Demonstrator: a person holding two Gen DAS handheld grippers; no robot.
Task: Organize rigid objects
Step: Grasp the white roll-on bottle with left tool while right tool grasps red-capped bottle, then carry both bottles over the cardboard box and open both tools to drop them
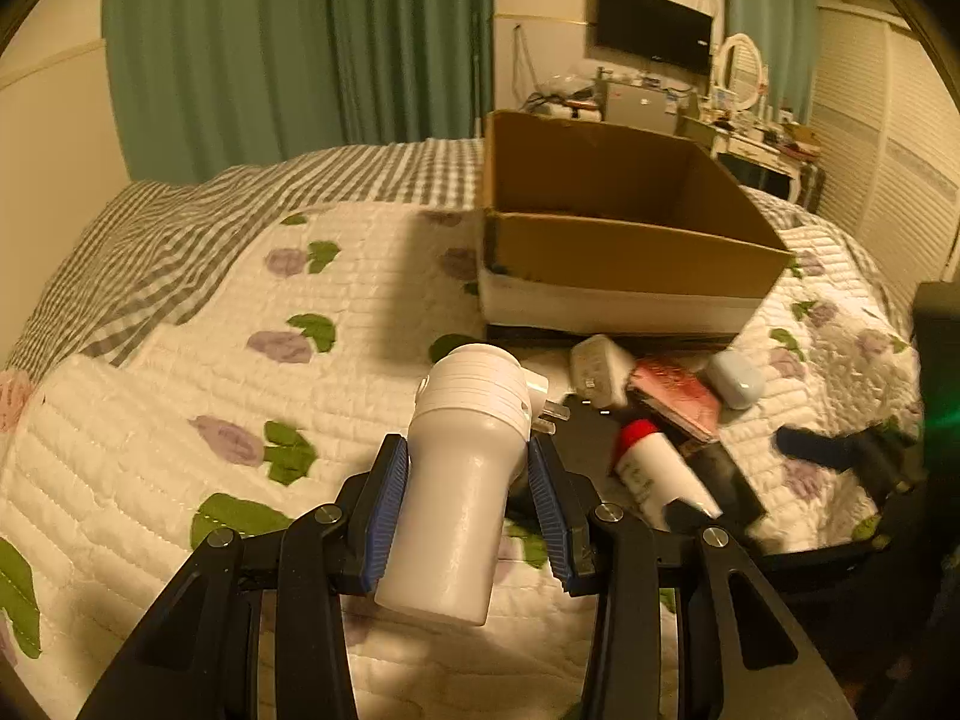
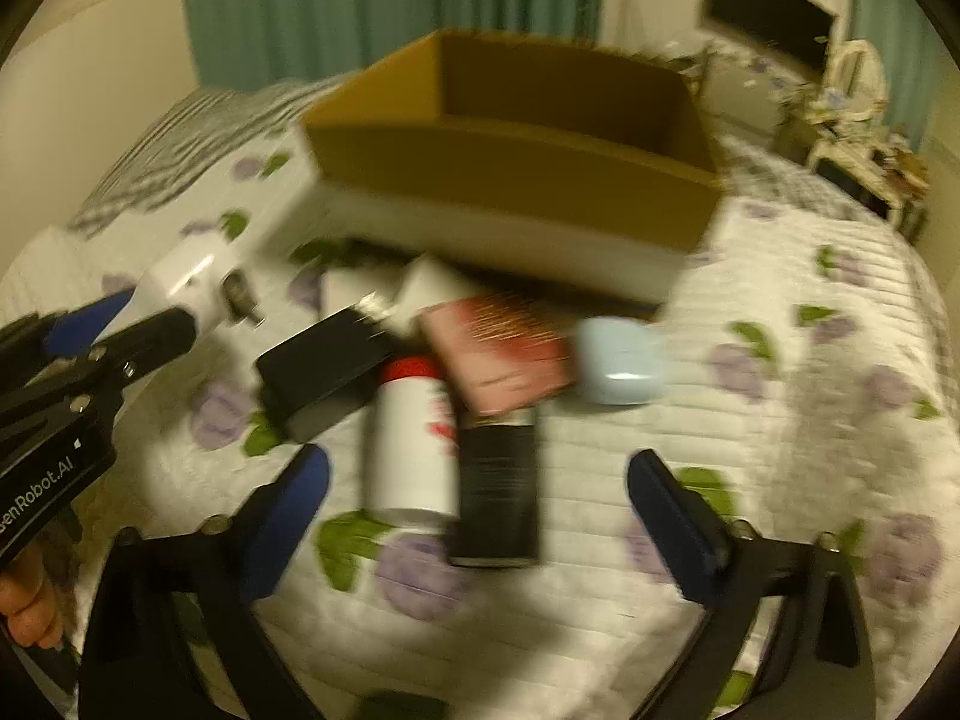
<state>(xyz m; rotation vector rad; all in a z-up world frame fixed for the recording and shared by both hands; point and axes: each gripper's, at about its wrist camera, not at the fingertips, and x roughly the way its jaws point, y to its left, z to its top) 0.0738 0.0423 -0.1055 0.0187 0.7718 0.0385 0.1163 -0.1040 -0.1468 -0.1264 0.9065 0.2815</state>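
Note:
My left gripper (image 1: 468, 456) is shut on a white plastic device (image 1: 462, 468) and holds it above the quilt, short of the open cardboard box (image 1: 624, 252). The same device (image 2: 180, 282) and left gripper (image 2: 90, 330) show at the left of the right wrist view. My right gripper (image 2: 480, 480) is open and empty, just above a white bottle with a red cap (image 2: 411, 444) and a black box (image 2: 495, 486). Behind them lie a pink-red box (image 2: 498, 354), a pale blue case (image 2: 621, 369), a black charger (image 2: 324, 372) and a white plug (image 1: 600, 372). The right wrist view is blurred.
The cardboard box (image 2: 516, 168) stands on a flowered white quilt (image 1: 210, 390) covering a bed. Green curtains (image 1: 270, 48) hang behind. A cluttered dressing table (image 1: 750, 132) and a wall screen (image 1: 654, 27) are at the far right.

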